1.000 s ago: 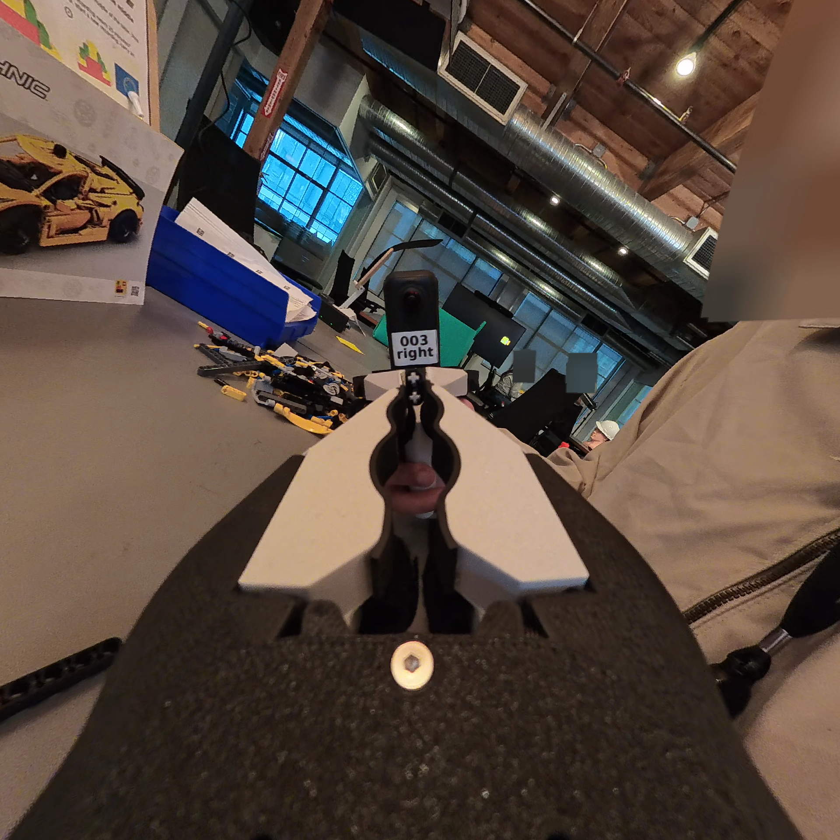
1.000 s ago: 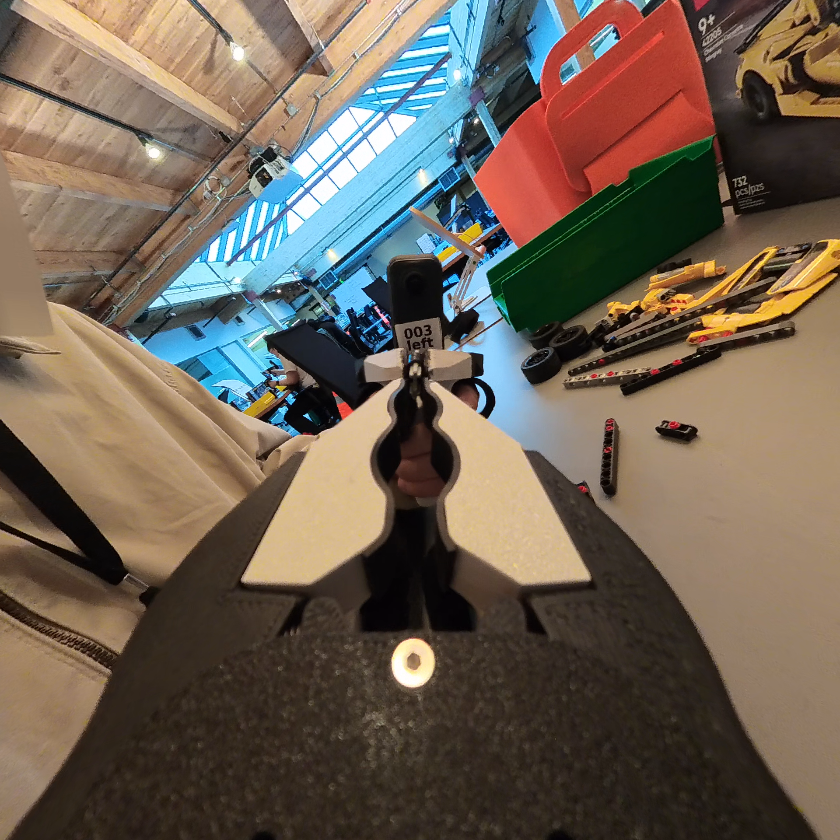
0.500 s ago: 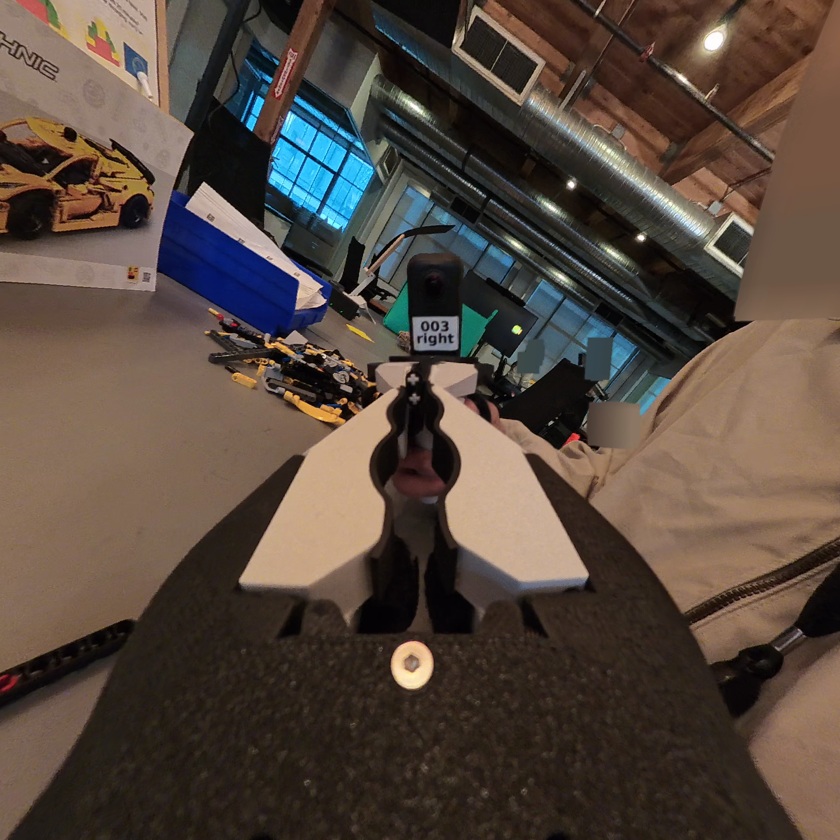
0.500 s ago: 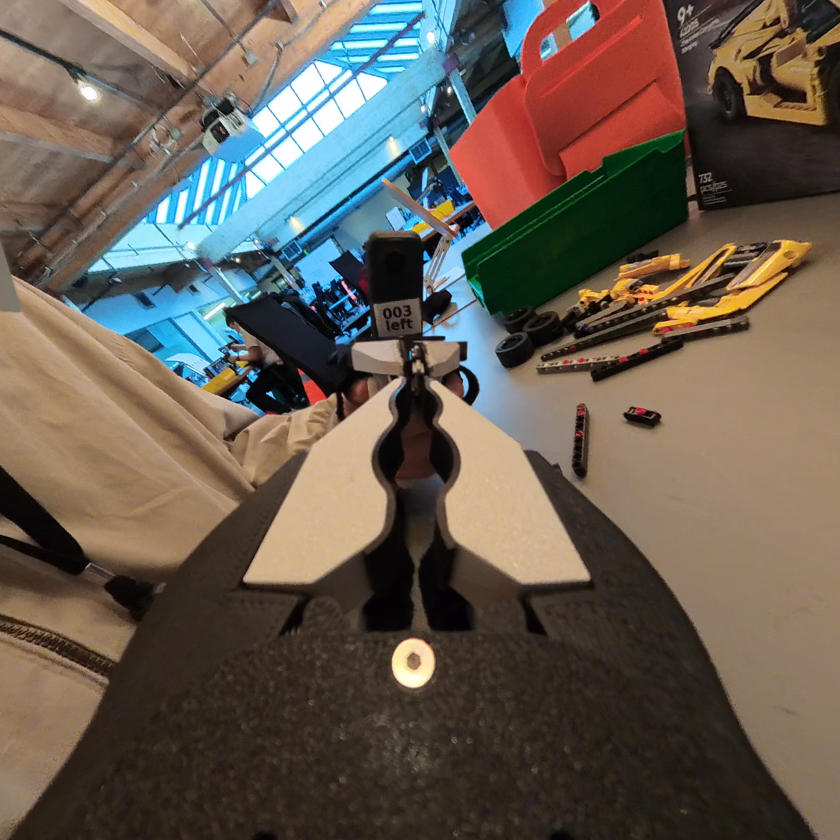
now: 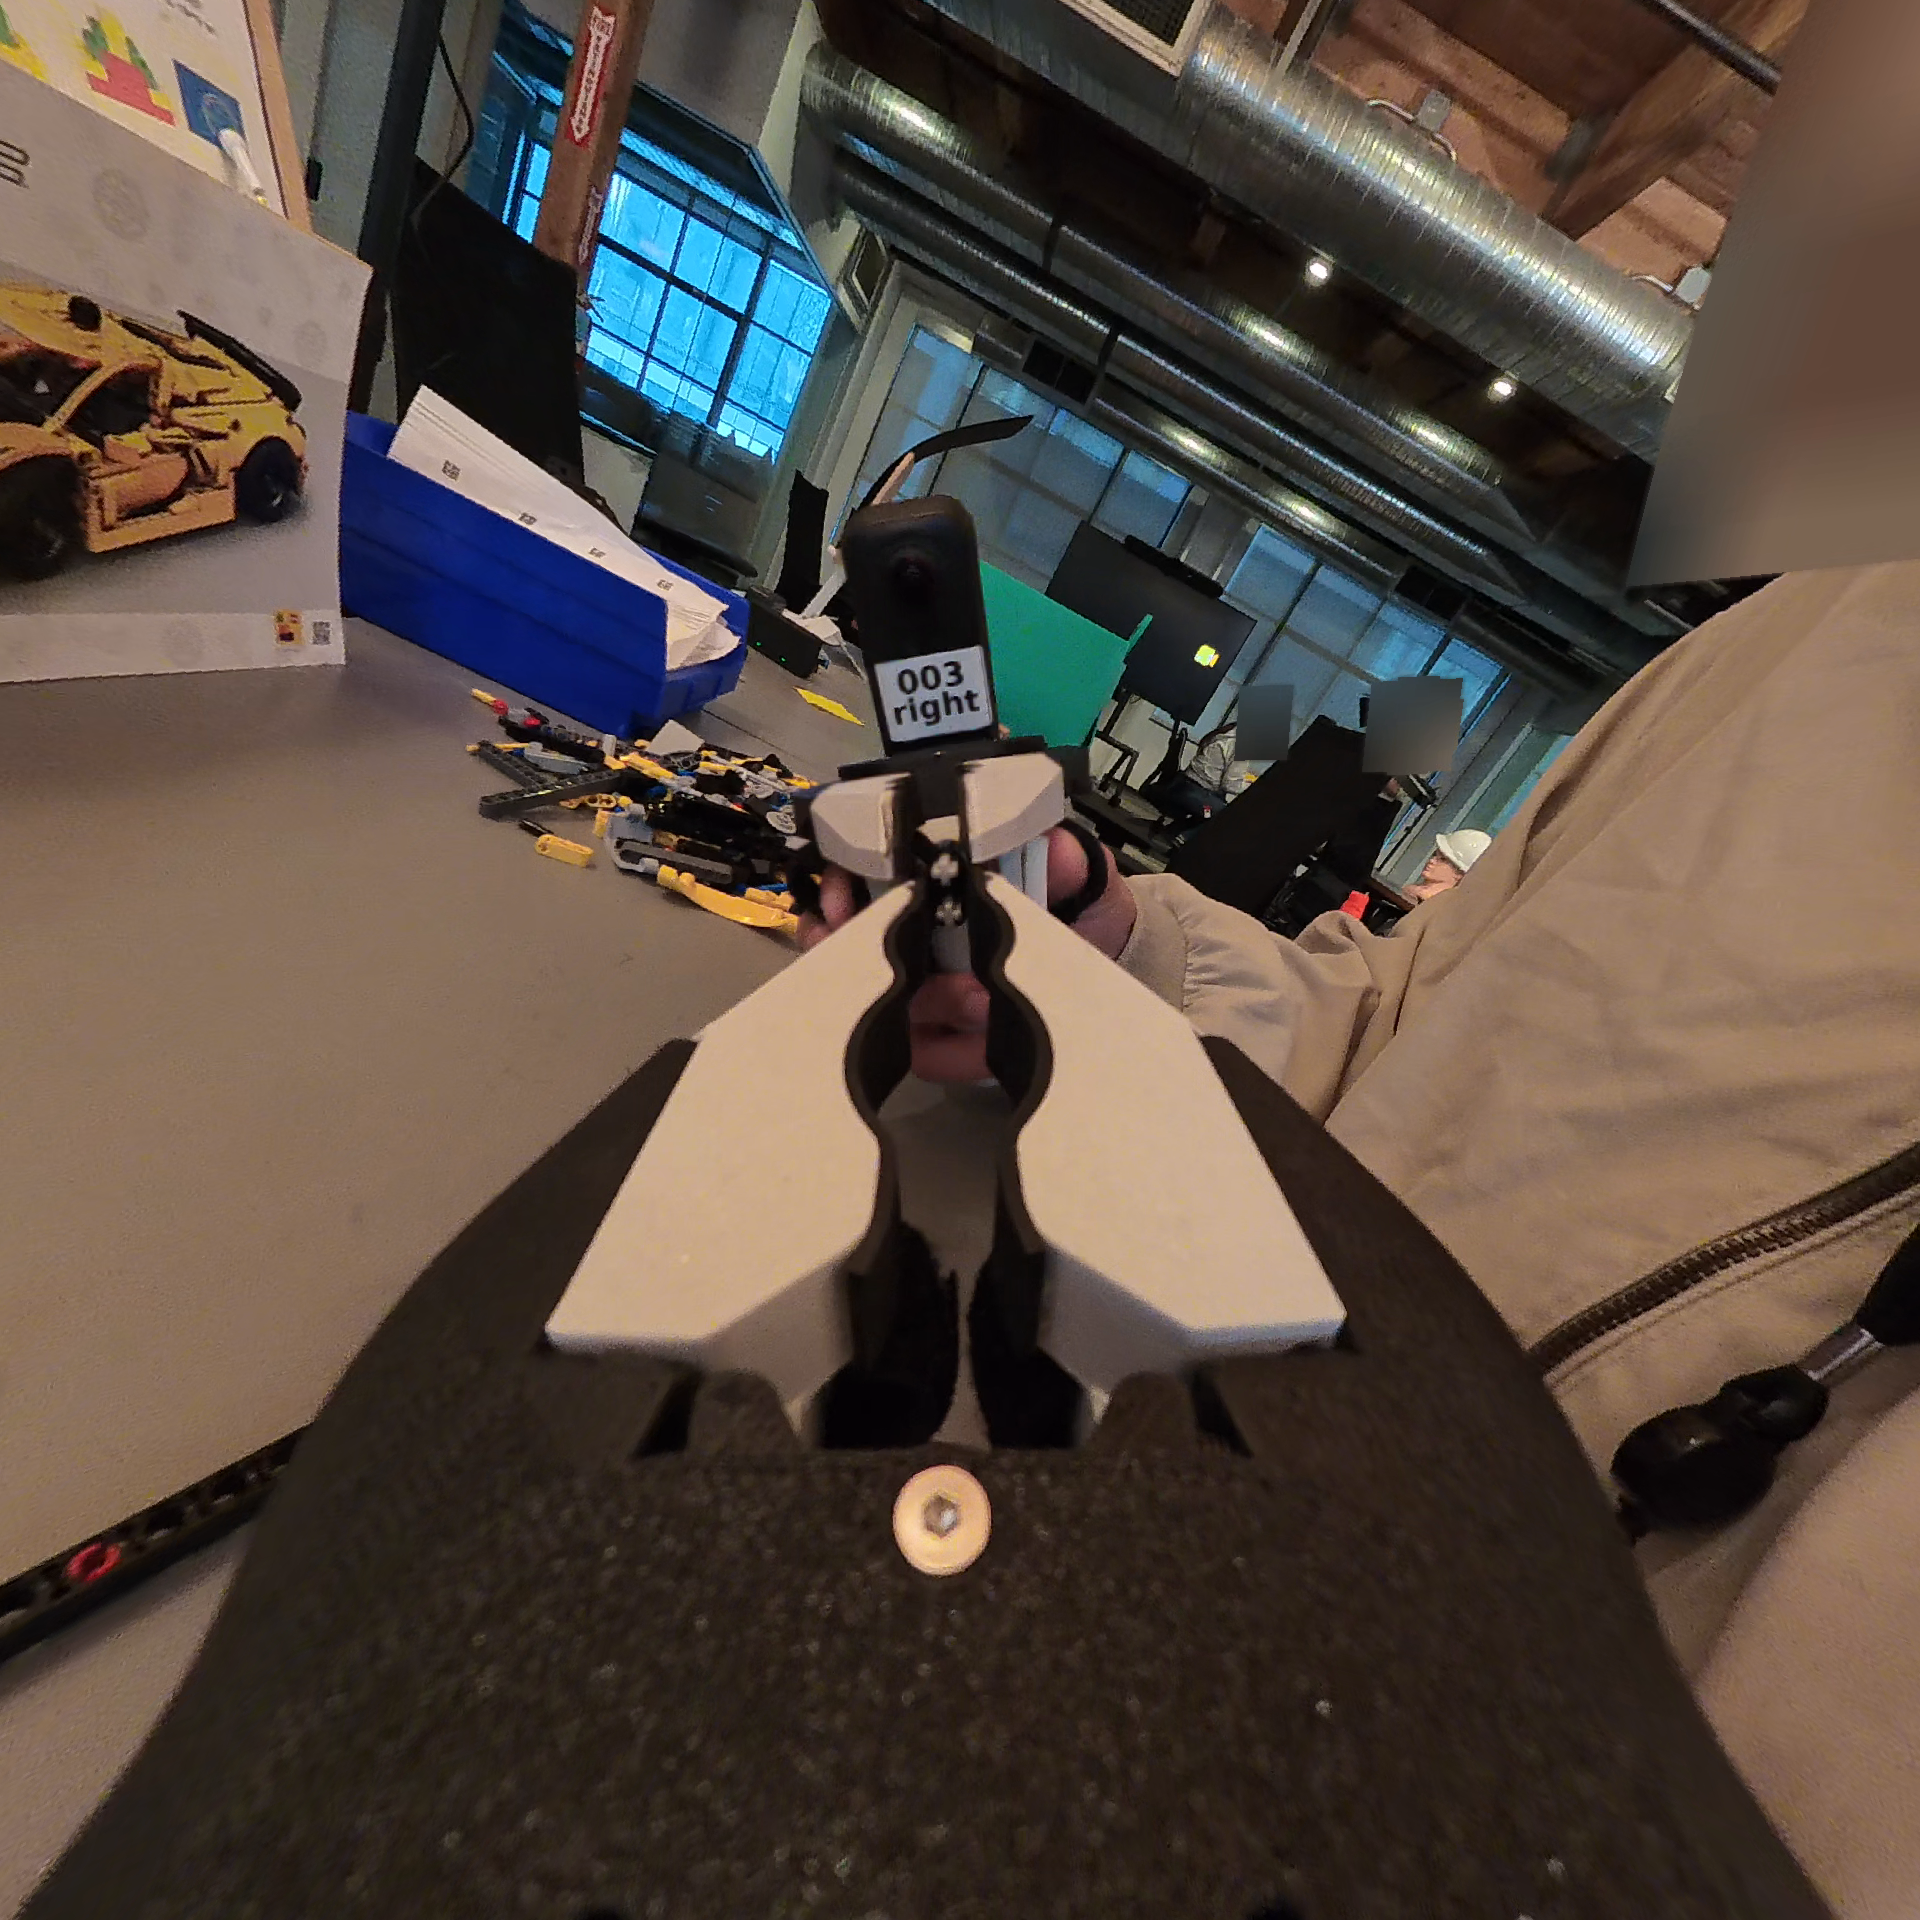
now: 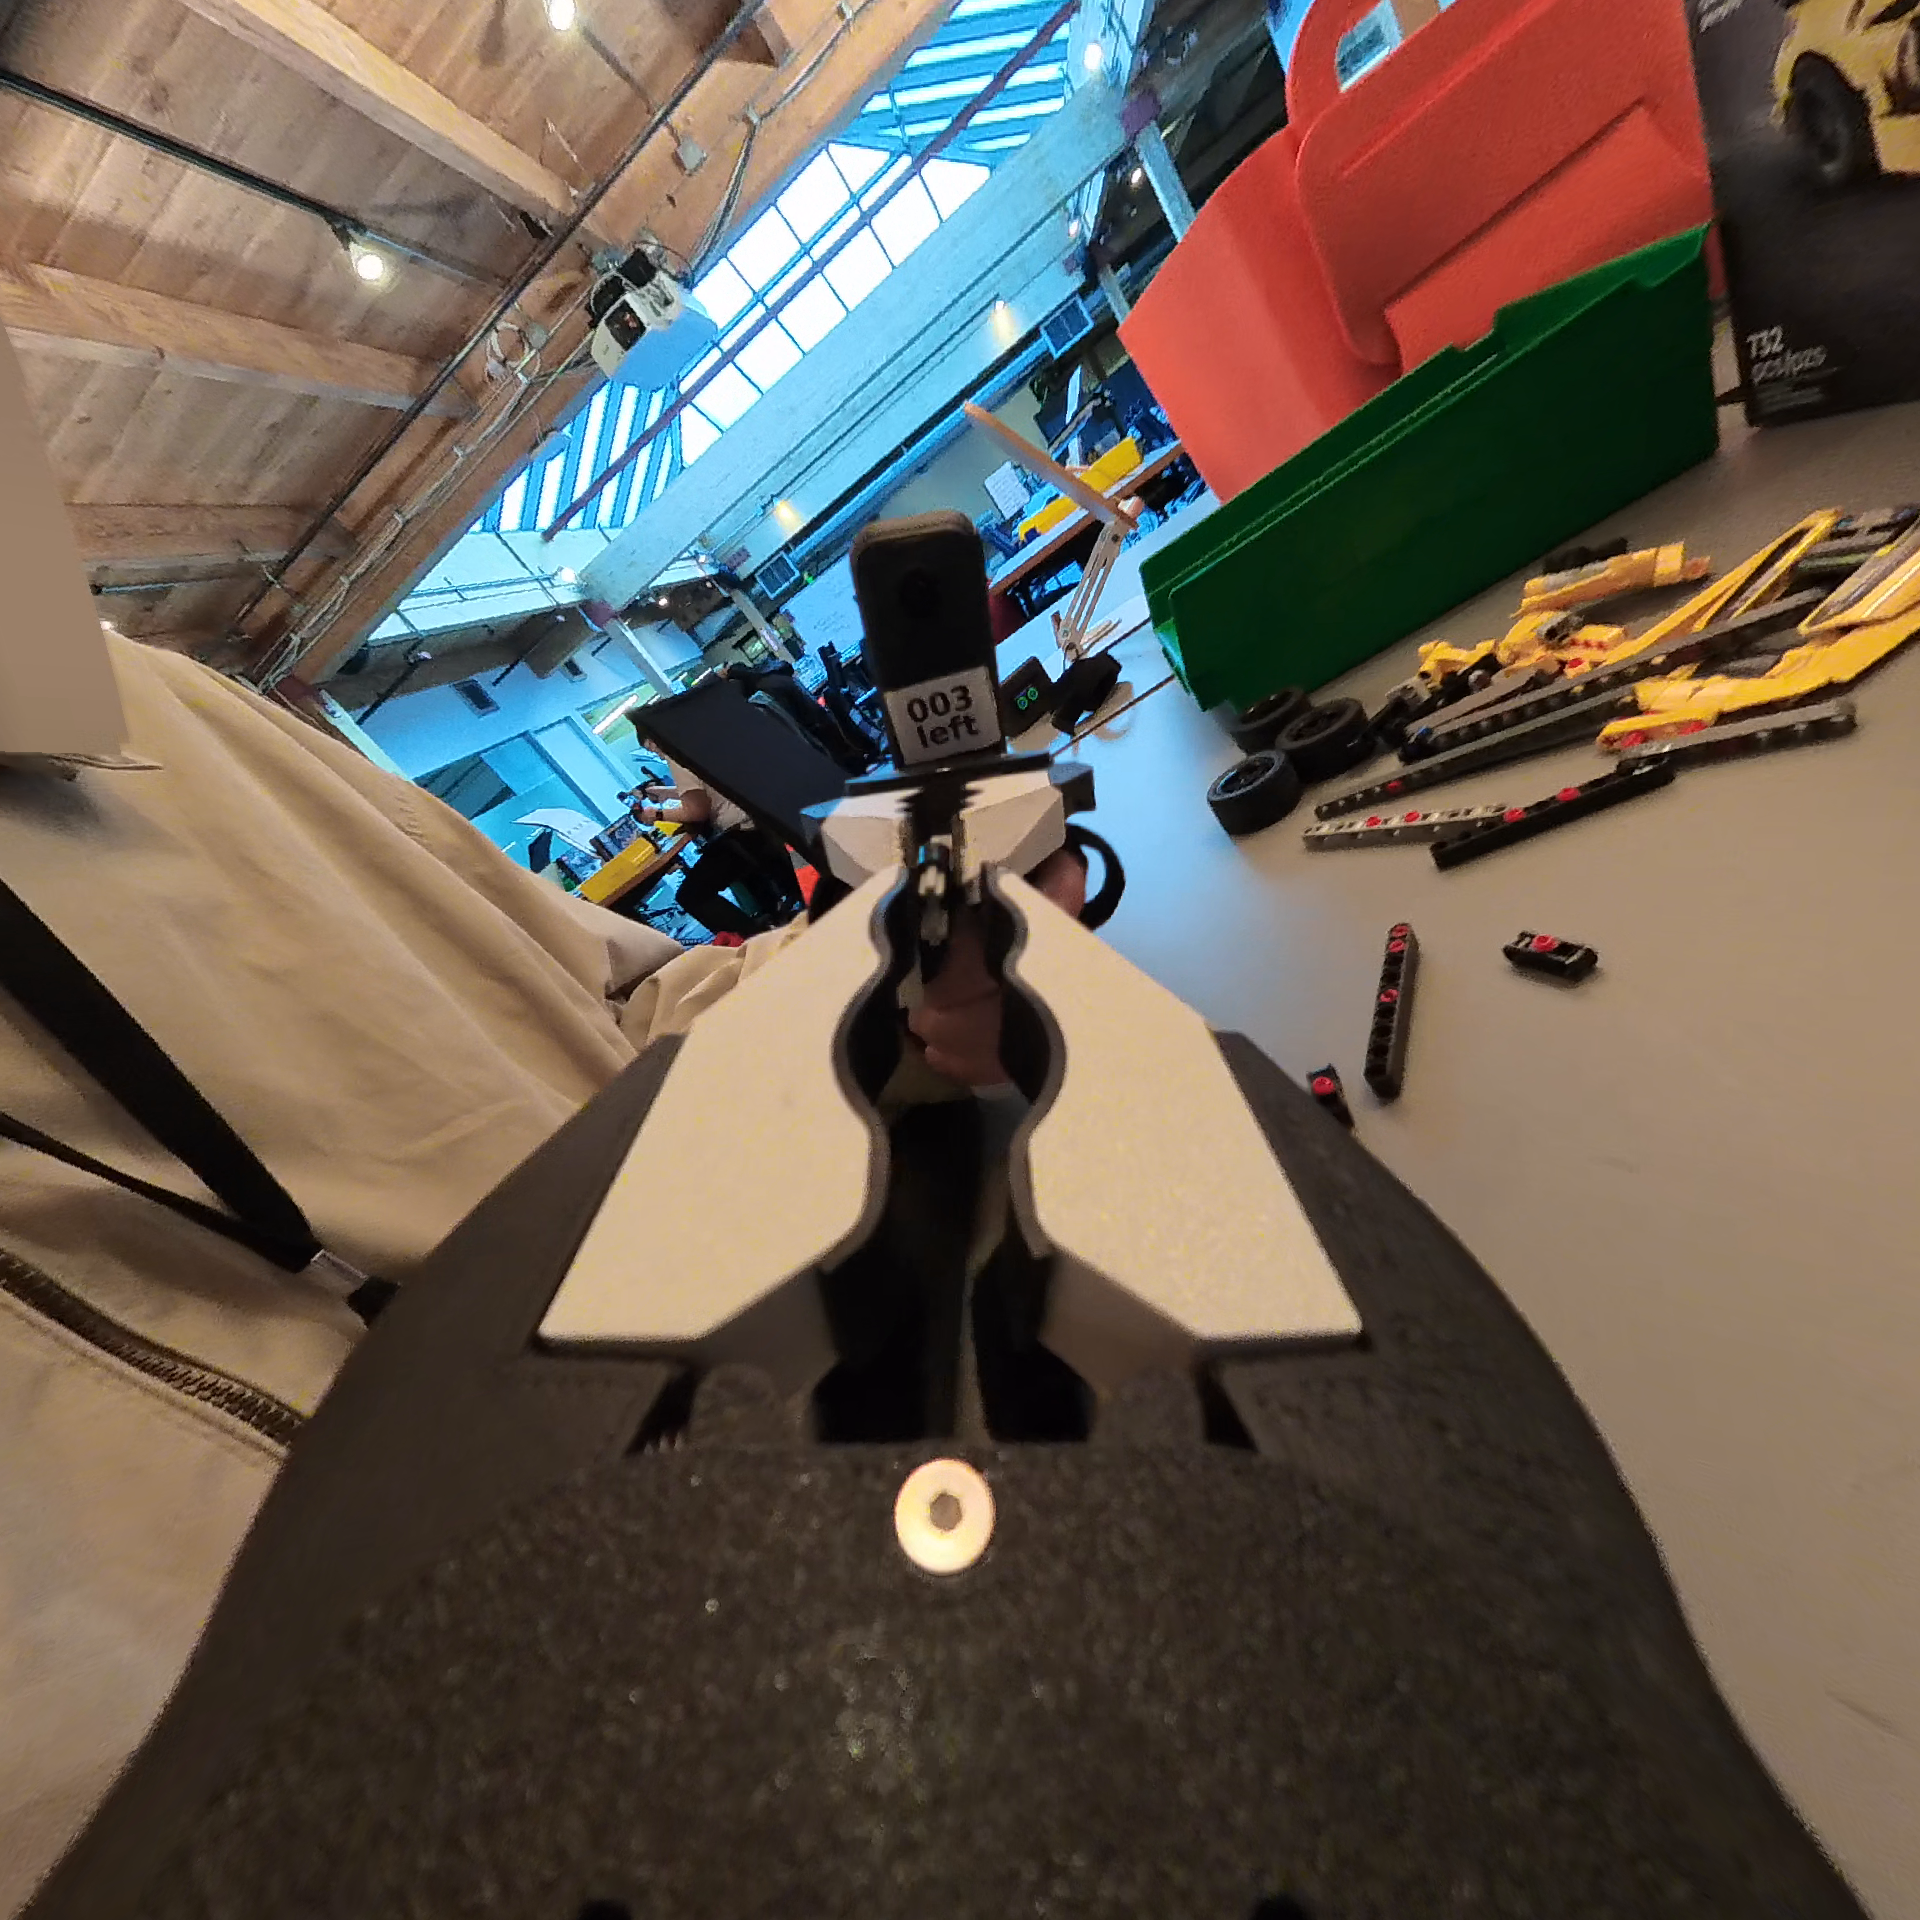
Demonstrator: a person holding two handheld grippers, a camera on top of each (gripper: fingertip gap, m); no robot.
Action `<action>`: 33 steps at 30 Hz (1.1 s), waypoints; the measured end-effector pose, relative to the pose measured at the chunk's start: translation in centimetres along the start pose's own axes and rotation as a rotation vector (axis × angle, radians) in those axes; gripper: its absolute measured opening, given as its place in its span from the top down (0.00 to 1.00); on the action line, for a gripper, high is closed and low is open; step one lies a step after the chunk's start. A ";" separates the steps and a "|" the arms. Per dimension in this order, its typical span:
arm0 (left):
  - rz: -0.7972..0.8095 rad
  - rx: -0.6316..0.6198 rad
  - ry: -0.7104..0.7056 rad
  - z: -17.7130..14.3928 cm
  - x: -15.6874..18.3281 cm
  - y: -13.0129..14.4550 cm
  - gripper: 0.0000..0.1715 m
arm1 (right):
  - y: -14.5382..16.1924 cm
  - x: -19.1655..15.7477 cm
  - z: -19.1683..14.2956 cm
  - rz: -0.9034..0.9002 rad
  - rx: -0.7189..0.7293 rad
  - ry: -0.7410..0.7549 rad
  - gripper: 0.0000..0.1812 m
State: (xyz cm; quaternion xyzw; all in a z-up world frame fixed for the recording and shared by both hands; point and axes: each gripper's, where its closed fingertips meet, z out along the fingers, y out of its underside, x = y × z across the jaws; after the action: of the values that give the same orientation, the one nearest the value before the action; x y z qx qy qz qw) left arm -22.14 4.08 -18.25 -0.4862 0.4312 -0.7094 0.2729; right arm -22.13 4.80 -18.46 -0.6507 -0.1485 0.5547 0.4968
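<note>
The left tool (image 5: pixel 948 896) has two pale grey, angular fingers (image 5: pixel 748 1164) with wavy black inner edges, seated in a coarse black body with a grainy surface and one silver hex screw (image 5: pixel 941 1519) at 6 o'clock of the fingers. The right tool (image 6: pixel 940 888) is built the same, with its own silver screw (image 6: pixel 943 1515). Each carries a black camera (image 6: pixel 920 613) with a white label on top. The person wears a beige zipped jacket (image 5: pixel 1558 987), its dark zipper (image 5: pixel 1714 1262) at 3 o'clock, and a black strap (image 6: pixel 135 1070).

Right claw (image 6: pixel 943 904) closed, empty, tip to tip with left claw (image 6: pixel 940 831)
</note>
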 end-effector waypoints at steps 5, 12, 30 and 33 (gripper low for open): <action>-0.017 0.021 0.003 -0.1 0.1 -0.3 0.97 | 0.0 -0.5 0.4 -0.018 0.008 -0.010 0.97; -0.021 0.014 -0.009 -0.1 -0.1 -0.1 0.96 | 0.1 -0.3 0.6 0.032 0.043 -0.023 0.97; -0.059 0.108 -0.103 -1.0 -1.8 -1.3 0.97 | -0.2 1.2 1.1 0.102 0.100 0.003 0.98; -0.162 0.106 -0.064 -0.9 -2.1 -1.1 0.97 | 0.0 1.5 1.0 0.183 0.135 -0.027 0.99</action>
State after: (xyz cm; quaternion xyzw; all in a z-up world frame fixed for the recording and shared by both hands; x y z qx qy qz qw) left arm -22.12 6.66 -18.36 -0.5269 0.3434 -0.7349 0.2536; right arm -22.45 6.38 -19.22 -0.6191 -0.0574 0.6151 0.4849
